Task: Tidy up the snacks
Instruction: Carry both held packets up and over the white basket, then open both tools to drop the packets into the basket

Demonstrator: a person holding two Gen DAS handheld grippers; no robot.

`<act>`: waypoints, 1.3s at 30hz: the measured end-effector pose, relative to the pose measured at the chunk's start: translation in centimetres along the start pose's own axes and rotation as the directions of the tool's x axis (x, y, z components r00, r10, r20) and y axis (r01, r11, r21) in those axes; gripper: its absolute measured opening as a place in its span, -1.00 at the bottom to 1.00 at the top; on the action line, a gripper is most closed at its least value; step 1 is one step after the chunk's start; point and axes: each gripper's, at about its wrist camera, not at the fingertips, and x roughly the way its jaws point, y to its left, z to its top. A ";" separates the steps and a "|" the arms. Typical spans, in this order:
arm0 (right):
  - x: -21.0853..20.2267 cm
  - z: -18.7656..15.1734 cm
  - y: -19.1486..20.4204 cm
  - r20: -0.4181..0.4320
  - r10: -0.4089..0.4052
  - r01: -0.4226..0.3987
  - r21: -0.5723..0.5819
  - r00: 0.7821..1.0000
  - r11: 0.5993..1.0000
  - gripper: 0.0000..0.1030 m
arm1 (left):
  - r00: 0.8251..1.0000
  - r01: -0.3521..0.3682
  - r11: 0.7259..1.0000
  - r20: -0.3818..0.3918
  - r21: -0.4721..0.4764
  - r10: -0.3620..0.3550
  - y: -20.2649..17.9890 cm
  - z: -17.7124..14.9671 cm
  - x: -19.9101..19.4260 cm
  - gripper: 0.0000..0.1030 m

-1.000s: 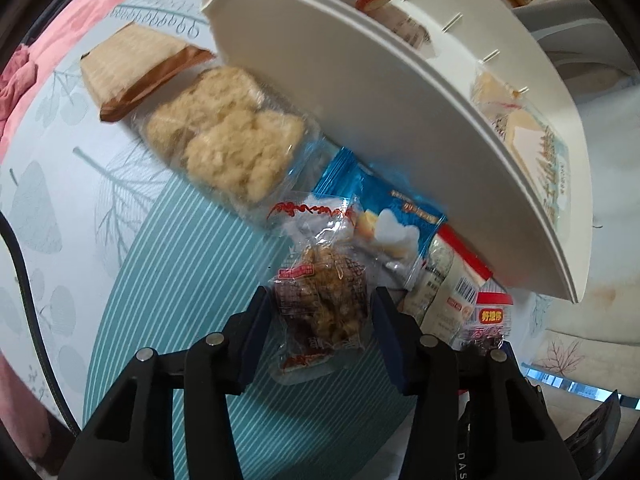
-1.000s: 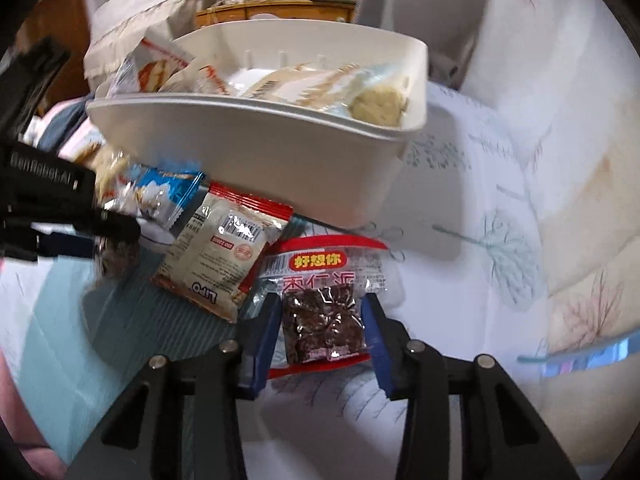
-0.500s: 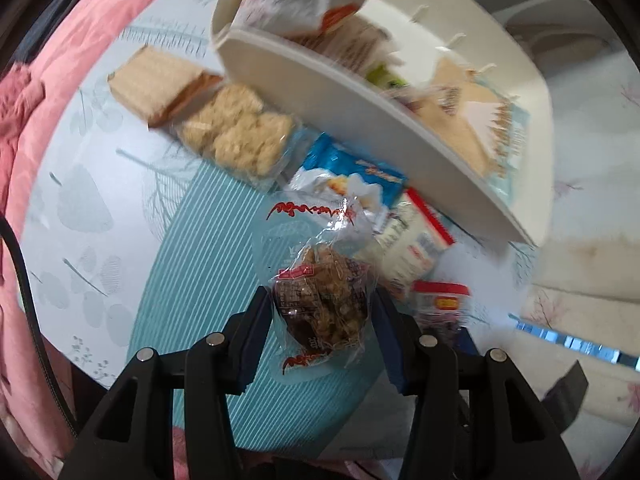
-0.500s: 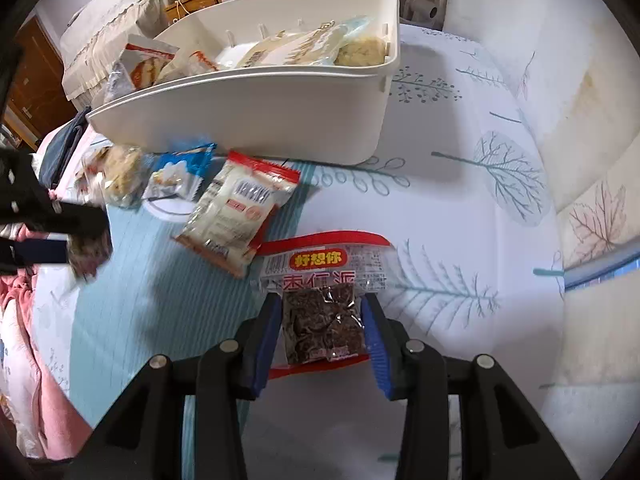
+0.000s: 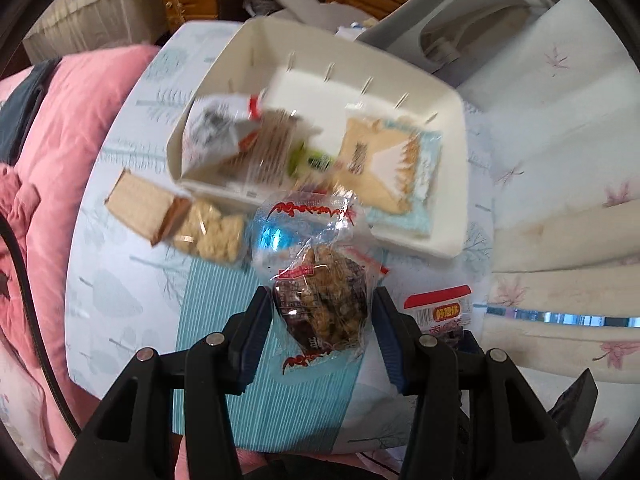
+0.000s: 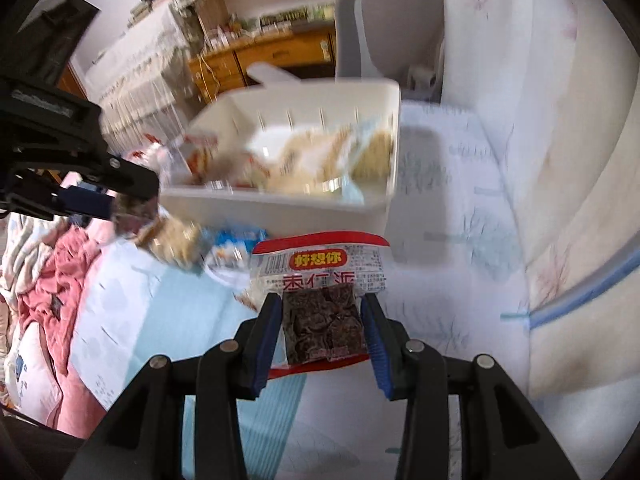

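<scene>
- My left claw (image 5: 320, 312) is clenched on a clear-wrapped walnut-date snack (image 5: 322, 304), pads pressing its sides, the packet held up in the air over the near part of the bench (image 5: 120, 292).
- My right claw (image 6: 320, 330) is clamped on a red-edged date packet (image 6: 320, 280), gripping the dark filled lower half while the printed top flap stands free above the pads; it too is clear of the bench.
- Both packets look light and soft. The film is crinkly and probably slippery, so I judge the grip best kept on the bulky filling, not on the flat sealed edges, which would fold and slide.
- The contents seem crumbly; squeezing harder than now could crush them or burst the wrap.
- The white basket (image 5: 452, 184) sits toward the far edge of the bench and already holds several packets, among them a pale blue-and-tan wafer pack (image 5: 396, 160) at its right end and a white bag (image 5: 216, 132) at its left.
- There is bare floor showing in the basket's far middle, which seems the likeliest drop spot.
- Left on the bench just in front of the basket: a brown cracker pack (image 5: 144, 208), a clear pack of pale puffed cakes (image 5: 212, 232) touching it, and a blue packet (image 6: 236, 240).
- A pink quilt (image 5: 48, 140) lies beyond the bench's left edge.
</scene>
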 end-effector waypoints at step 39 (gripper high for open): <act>1.2 9.2 -0.5 0.240 0.010 -0.027 0.066 0.971 0.997 0.05 | 0.956 0.132 0.989 0.254 0.070 -0.145 -0.6 5.7 -1.7 0.48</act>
